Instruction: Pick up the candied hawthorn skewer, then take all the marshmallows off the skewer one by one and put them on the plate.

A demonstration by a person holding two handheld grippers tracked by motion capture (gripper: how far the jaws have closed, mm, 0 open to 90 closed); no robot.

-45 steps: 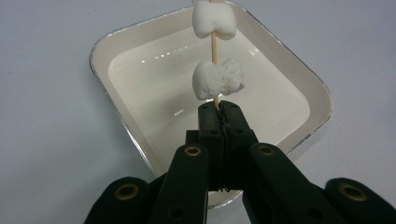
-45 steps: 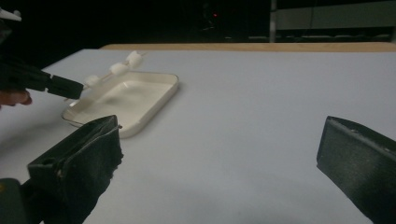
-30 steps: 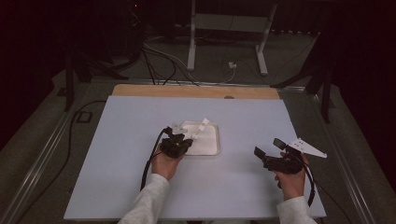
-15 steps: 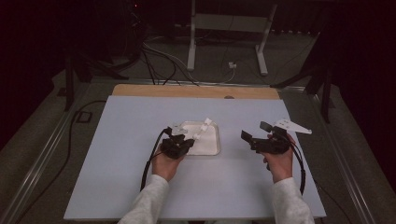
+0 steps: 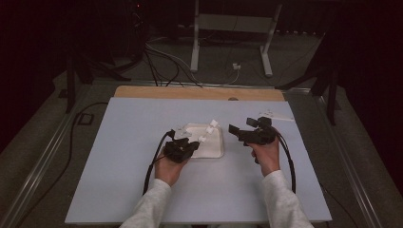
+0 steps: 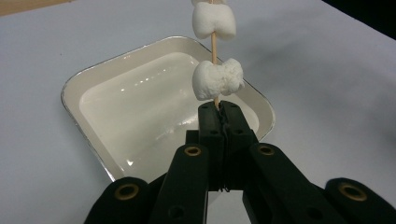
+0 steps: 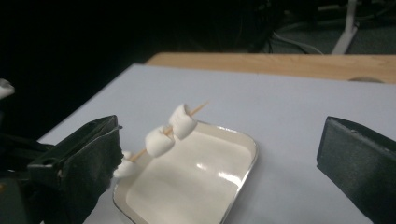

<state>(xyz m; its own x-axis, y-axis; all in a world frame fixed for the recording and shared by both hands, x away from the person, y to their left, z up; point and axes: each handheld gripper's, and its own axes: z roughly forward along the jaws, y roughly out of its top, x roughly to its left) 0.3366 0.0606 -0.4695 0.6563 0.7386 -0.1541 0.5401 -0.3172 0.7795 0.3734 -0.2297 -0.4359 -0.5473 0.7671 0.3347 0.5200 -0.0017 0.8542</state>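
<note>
Pinching skewer between closed left fingers; right fingers wide apart, empty, nearby.

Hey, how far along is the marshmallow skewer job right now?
Done: marshmallows already sit threaded on the skewer, with its pointed tip still bare. In hand: the left claw is shut on the skewer's lower end, holding it over the empty white tray. The right claw is open beside the tray. Left, probably: either pulling marshmallows off or adding more; I cannot tell which.
</note>
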